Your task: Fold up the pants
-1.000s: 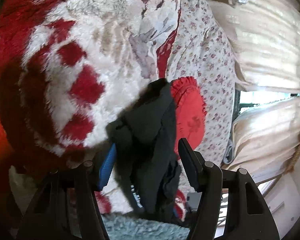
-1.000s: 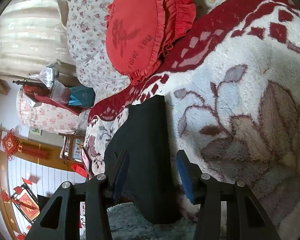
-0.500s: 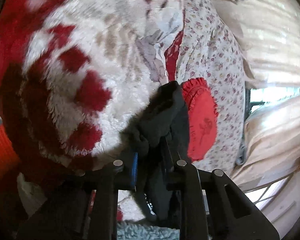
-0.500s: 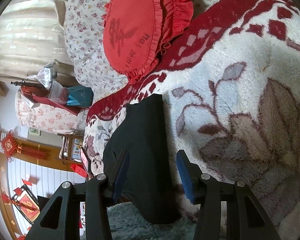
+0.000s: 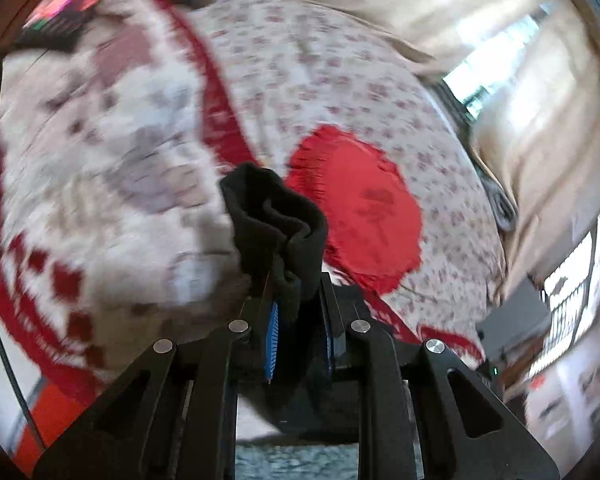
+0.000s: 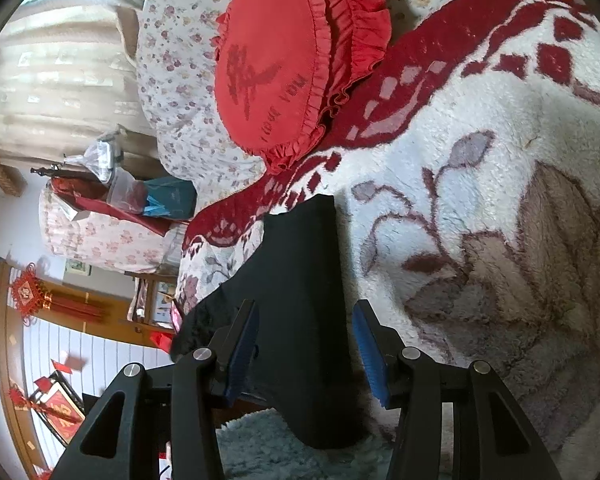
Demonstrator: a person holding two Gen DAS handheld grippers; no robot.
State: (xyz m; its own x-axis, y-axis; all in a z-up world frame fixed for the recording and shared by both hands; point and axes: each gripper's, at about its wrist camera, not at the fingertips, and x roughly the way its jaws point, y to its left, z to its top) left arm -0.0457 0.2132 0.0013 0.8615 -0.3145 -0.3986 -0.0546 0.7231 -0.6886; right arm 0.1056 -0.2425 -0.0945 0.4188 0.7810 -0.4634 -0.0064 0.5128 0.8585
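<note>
- My left gripper (image 5: 298,312) has its blue-padded fingers (image 5: 271,344) pressed together on a bunched fold of the black pants (image 5: 276,224), and the cloth stands up out of the grip in a thick rolled wad
- That left view is smeared with blur, so I can't say whether the lifted fold touches the blanket (image 5: 100,152) beneath it
- My right gripper (image 6: 306,346) holds its fingers (image 6: 367,354) spread wide, one on each side of the pants (image 6: 300,304), and neither pad seems to press the cloth
- In the right view the pants lie as a flat dark strip on the fluffy white and red blanket (image 6: 480,168), running from between my fingers toward the blanket's red border
- One side of the strip hangs over the edge of the bed, where the cloth looks rumpled
- A round red frilled cushion (image 6: 276,60) sits beyond the far end of the pants, apart from them, leaning on a floral quilt (image 6: 180,92)
- In the left view the same cushion (image 5: 360,208) shows just behind the raised fold, on the floral quilt (image 5: 312,72)
- Pale curtains (image 5: 480,12) hang past the quilt, with bright windows beside them
- A pale blue furry strip (image 6: 268,448) lies right under my right gripper, at the near end of the pants
</note>
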